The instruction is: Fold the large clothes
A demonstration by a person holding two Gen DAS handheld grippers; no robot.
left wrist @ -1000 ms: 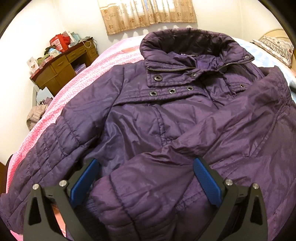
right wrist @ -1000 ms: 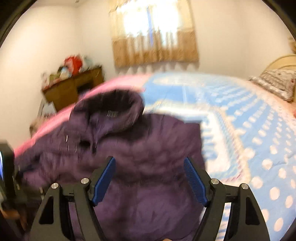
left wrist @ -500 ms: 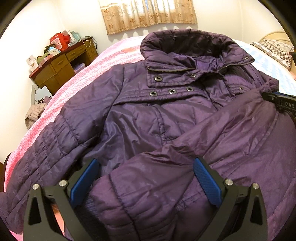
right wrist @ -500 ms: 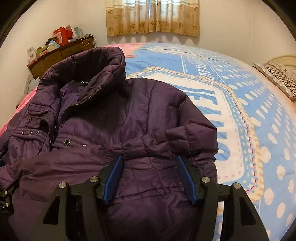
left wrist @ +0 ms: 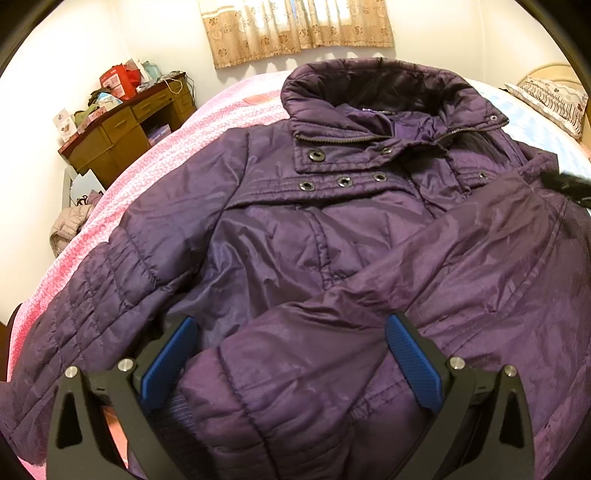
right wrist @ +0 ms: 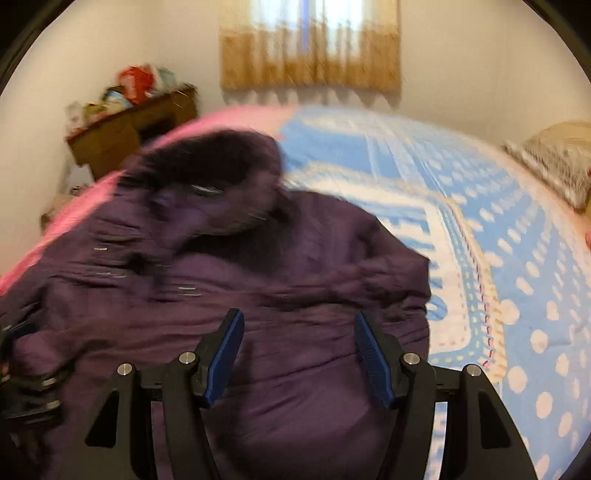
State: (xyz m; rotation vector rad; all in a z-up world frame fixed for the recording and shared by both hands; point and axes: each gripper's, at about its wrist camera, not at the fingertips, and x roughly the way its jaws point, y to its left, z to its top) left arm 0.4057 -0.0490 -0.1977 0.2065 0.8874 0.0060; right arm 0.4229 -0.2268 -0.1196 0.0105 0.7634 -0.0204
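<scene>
Both wrist views low, close, facing window; share jacket.

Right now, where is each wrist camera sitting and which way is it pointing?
Left wrist: low over the purple jacket near its hem, facing the collar, curtain and desk; the left gripper shows, open around the folded sleeve cuff.
Right wrist: blurred, above the jacket's other side, facing the same curtain wall, blue dotted quilt at right; the right gripper shows, open, over fabric.
Shared: jacket, curtain, desk, pillow.
</scene>
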